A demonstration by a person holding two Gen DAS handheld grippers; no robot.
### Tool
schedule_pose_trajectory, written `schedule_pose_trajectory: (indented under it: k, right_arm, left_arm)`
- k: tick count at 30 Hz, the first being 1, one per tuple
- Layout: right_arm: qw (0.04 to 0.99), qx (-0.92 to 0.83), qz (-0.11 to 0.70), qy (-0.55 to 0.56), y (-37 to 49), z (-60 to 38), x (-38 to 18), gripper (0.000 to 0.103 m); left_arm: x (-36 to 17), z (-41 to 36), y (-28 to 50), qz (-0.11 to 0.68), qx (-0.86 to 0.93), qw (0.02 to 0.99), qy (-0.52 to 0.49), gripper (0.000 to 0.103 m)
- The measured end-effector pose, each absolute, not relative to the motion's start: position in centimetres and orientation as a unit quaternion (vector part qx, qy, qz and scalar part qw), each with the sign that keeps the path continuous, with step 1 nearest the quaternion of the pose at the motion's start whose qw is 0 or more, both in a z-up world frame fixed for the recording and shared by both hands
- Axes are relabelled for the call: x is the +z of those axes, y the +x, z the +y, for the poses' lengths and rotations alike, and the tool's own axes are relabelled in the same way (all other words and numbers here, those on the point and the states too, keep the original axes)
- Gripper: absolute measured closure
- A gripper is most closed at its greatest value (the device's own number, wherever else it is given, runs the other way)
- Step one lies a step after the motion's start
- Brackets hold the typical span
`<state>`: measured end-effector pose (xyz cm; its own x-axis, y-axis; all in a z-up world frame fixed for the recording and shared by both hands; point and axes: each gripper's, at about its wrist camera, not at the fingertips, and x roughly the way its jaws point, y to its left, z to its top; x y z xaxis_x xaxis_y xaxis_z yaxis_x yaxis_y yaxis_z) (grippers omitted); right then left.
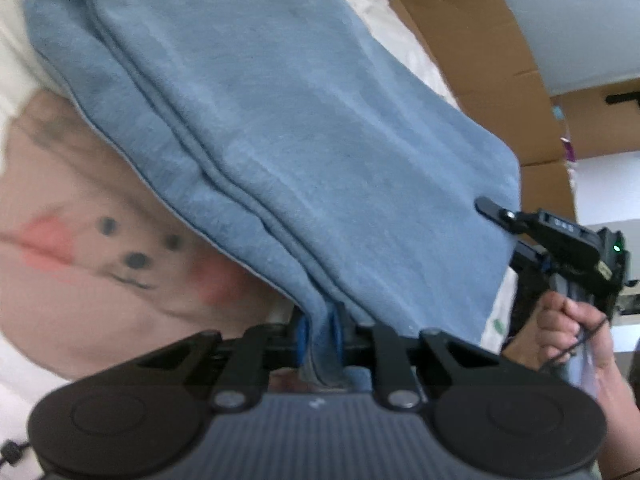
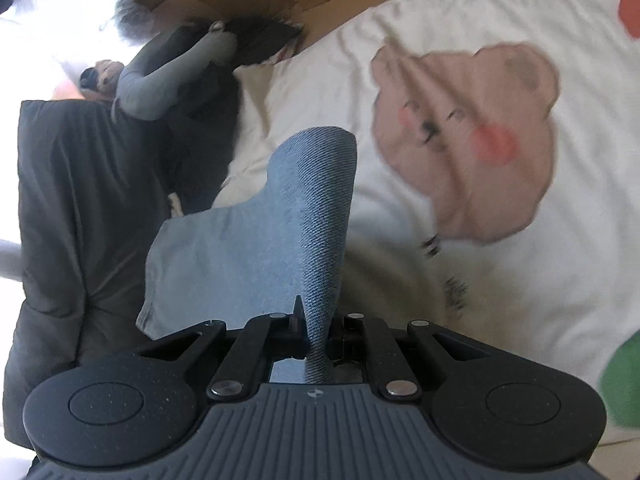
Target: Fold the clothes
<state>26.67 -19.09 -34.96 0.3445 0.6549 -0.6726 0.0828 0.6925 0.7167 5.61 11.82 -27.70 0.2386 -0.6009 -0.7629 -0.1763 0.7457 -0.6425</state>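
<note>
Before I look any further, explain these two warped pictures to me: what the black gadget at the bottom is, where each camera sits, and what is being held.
There is no robot. A person holds a hand-operated gripper in each hand, and each carries a wide-angle camera looking along its two fingers, hence the curved edges. One picture comes from the left gripper, the other from the right gripper. Both are shut on the same blue garment, pinching its cloth between the fingers. Underneath lies a white bedsheet printed with a bear. In the left view you also see the person's hand gripping the other tool. Dark clothes lie aside, near cardboard boxes.

A soft blue garment (image 1: 280, 128) — seemingly folded in layers — hangs lifted above the bedding, edges pinched.
</note>
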Motion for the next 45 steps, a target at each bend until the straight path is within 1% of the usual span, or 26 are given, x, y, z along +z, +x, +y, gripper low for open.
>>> schedule_pose_trajectory:
  k: [2,4,5,6,11,15,17,21,27,32,35,38,39,41,45]
  right_arm:
    - [0.744,0.188,0.547,0.334,27.3,-20.5,-34.6,0.098]
    - [0.747,0.185,0.553,0.318,27.9,-21.9,-33.9,0.098]
    - [0.750,0.185,0.556,0.306,28.1,-22.6,-33.5,0.098]
    - [0.754,0.188,0.561,0.285,28.4,-23.1,-33.0,0.098]
    - [0.764,0.170,0.578,0.233,30.0,-27.3,-31.4,0.098]
    - [0.769,0.161,0.584,0.203,30.7,-30.0,-30.4,0.098]
    - [0.771,0.154,0.587,0.194,30.8,-31.0,-30.2,0.098]
    - [0.776,0.135,0.585,0.193,31.0,-33.0,-30.0,0.098]
    - [0.784,0.114,0.581,0.187,31.0,-35.4,-29.4,0.098]
    - [0.792,0.090,0.576,0.179,30.8,-38.5,-28.2,0.098]
    - [0.789,0.064,0.586,0.172,30.7,-40.0,-29.0,0.097]
    - [0.796,0.038,0.587,0.140,30.4,-40.3,-30.1,0.094]
    - [0.800,0.032,0.585,0.130,30.2,-40.3,-30.3,0.094]
    - [0.803,0.025,0.582,0.125,29.3,-40.7,-30.4,0.092]
    - [0.808,0.008,0.573,0.135,26.9,-42.1,-30.6,0.091]
  left_arm:
    - [-28.1,10.6,5.8,0.601,-0.174,0.709,-0.326,0.089]
    - [-27.9,9.6,5.8,0.601,-0.216,0.705,-0.307,0.089]
    - [-27.7,9.2,5.8,0.602,-0.232,0.705,-0.296,0.090]
    - [-27.6,9.0,5.6,0.601,-0.242,0.703,-0.293,0.093]
    - [-28.2,9.3,4.7,0.613,-0.239,0.703,-0.272,0.093]
    - [-28.3,11.3,4.6,0.616,-0.210,0.713,-0.260,0.092]
    - [-28.1,12.2,4.7,0.613,-0.196,0.723,-0.251,0.087]
    - [-27.8,14.5,5.4,0.607,-0.181,0.736,-0.240,0.087]
    - [-27.4,15.1,6.0,0.607,-0.176,0.741,-0.226,0.087]
    - [-27.4,19.8,6.1,0.600,-0.167,0.748,-0.231,0.087]
    - [-27.1,21.3,5.8,0.597,-0.161,0.750,-0.235,0.087]
    - [-27.3,21.3,6.7,0.594,-0.159,0.758,-0.219,0.086]
    - [-27.3,21.2,7.1,0.591,-0.158,0.762,-0.212,0.082]
    - [-27.0,21.4,7.2,0.590,-0.152,0.768,-0.196,0.077]
    - [-26.0,21.1,7.5,0.588,-0.131,0.775,-0.188,0.077]
